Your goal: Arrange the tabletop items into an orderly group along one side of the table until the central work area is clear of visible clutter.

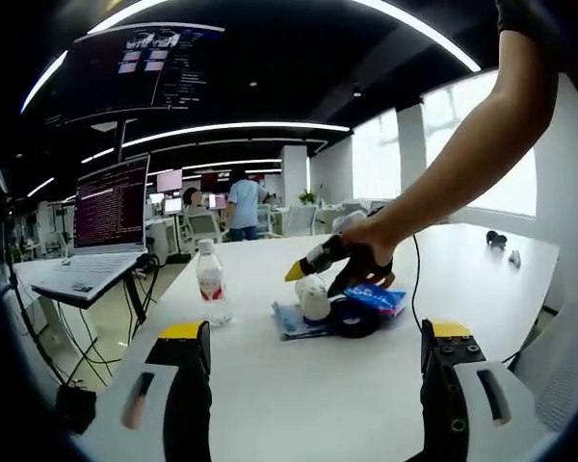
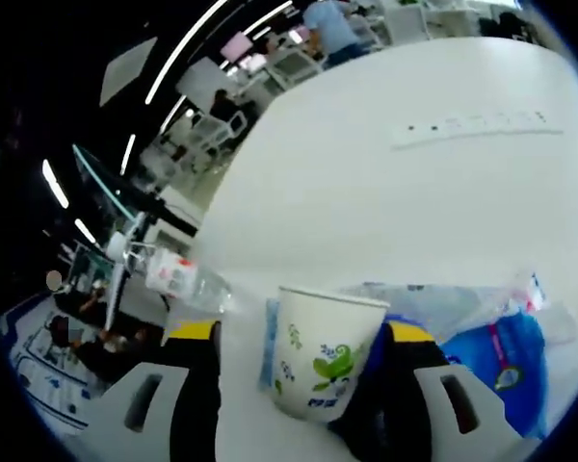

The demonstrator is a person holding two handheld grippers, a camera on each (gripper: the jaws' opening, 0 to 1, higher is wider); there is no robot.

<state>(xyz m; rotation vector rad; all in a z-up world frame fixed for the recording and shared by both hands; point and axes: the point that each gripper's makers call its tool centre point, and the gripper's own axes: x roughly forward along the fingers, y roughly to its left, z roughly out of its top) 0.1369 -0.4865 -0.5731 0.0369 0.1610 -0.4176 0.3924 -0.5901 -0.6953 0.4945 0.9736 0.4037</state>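
Open-plan office. A white table (image 1: 366, 385) is seen under long ceiling strip lights (image 1: 222, 127). Left of the table, a laptop (image 1: 101, 226) showing text is mounted; beyond it, monitor-topped desks (image 1: 173, 207) and a standing person (image 1: 243, 204) are seen.

The paper cup (image 2: 323, 351) hides part of the blue packet (image 2: 496, 361).

Bare table (image 1: 299, 385) is left open ahead of the left gripper's (image 1: 313, 361) jaws. Farther on, passage is blocked by a water bottle (image 1: 210, 281), a paper cup (image 1: 314, 297), a black tape roll (image 1: 355, 317), blue packets (image 1: 374, 296) and the person's arm (image 1: 462, 159).
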